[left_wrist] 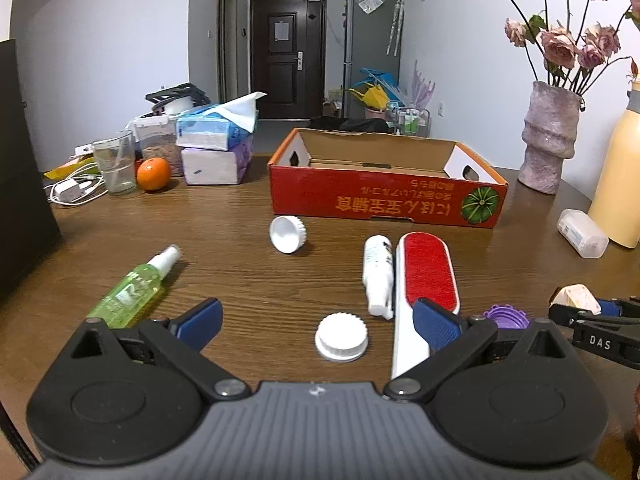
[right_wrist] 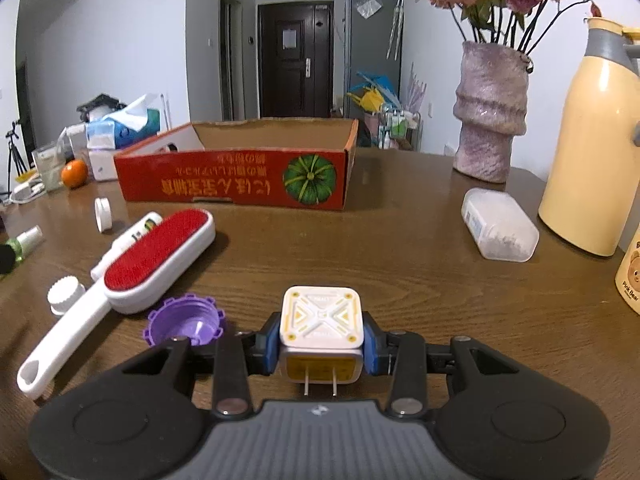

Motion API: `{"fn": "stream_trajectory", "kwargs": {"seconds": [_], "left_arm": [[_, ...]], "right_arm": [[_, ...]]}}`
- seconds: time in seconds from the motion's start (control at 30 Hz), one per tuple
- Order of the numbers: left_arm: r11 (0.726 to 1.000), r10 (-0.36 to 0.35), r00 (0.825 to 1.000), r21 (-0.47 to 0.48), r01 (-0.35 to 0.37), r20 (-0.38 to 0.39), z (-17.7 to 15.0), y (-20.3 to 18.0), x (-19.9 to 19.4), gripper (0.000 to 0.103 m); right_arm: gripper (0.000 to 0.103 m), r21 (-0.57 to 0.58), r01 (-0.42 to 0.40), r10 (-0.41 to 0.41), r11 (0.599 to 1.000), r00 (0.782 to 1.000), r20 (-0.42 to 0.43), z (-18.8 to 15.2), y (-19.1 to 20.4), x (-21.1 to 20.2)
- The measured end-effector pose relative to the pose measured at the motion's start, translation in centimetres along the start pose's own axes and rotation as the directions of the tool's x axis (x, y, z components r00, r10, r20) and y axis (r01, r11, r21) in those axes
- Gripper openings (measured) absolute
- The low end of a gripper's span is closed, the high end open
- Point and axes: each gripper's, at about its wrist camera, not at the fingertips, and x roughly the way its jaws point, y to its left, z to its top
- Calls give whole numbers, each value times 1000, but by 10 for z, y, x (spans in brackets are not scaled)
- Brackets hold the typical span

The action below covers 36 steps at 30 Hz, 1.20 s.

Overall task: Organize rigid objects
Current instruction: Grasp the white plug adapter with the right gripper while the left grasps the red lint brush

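Observation:
My right gripper (right_wrist: 322, 346) is shut on a white and yellow plug adapter (right_wrist: 322, 326), prongs toward the camera, low over the table; it also shows in the left wrist view (left_wrist: 578, 298). My left gripper (left_wrist: 318, 322) is open and empty, hovering over a white cap (left_wrist: 341, 336). A red open cardboard box (left_wrist: 384, 196) (right_wrist: 240, 180) stands farther back. On the table lie a red lint brush (left_wrist: 428, 276) (right_wrist: 132, 260), a white tube (left_wrist: 378, 276), a second white cap (left_wrist: 288, 234), a purple cap (right_wrist: 184, 320) and a green spray bottle (left_wrist: 134, 290).
A clear plastic container (right_wrist: 498, 230) lies to the right, by a yellow thermos (right_wrist: 592, 140) and a pink vase with dried roses (right_wrist: 488, 112). Tissue packs (left_wrist: 216, 144), an orange (left_wrist: 153, 174), a glass (left_wrist: 116, 162) and cables (left_wrist: 72, 190) stand at the back left.

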Motion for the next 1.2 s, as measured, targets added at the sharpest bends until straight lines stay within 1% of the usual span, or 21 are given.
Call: {"fn": "stream_trajectory", "kwargs": {"seconds": [0.17, 0.37, 0.6, 0.7, 0.77, 0.87, 0.9, 0.93, 1.1, 1.17, 1.2], "left_arm": [[1000, -11, 1000, 16, 11, 2, 5, -14, 8, 103], [998, -45, 999, 38, 44, 5, 11, -32, 21, 103], [992, -74, 997, 103, 75, -8, 15, -67, 45, 103], [988, -94, 995, 120, 97, -25, 15, -79, 58, 93], [986, -104, 994, 126, 107, -32, 14, -84, 66, 75], [981, -146, 987, 121, 153, -62, 13, -86, 79, 59], [980, -153, 986, 120, 161, -73, 13, -86, 84, 56], [979, -152, 985, 122, 161, -80, 13, -86, 88, 54], [978, -146, 985, 135, 158, -90, 14, -85, 99, 54], [978, -144, 983, 139, 159, -113, 13, -84, 103, 56], [977, -158, 977, 123, 177, -145, 13, -81, 108, 58]], "right_arm": [[38, 19, 4, -4, 1000, 999, 33, 2, -9, -6], [38, 37, 13, -15, 999, 998, 59, 3, -20, -10], [38, 55, 23, -28, 998, 996, 83, 3, -34, -12], [38, 61, 25, -30, 998, 996, 86, 3, -38, -12], [38, 68, 24, -30, 997, 995, 90, 3, -40, -13], [38, 74, 25, -33, 997, 994, 105, 2, -40, -17], [38, 73, 23, -31, 997, 993, 112, 2, -40, -18], [38, 71, 20, -29, 997, 993, 117, 2, -39, -19], [38, 67, 18, -26, 998, 993, 118, 1, -37, -19], [38, 67, 19, -27, 998, 993, 116, 1, -37, -19], [38, 67, 20, -27, 998, 993, 115, 1, -37, -19]]}}
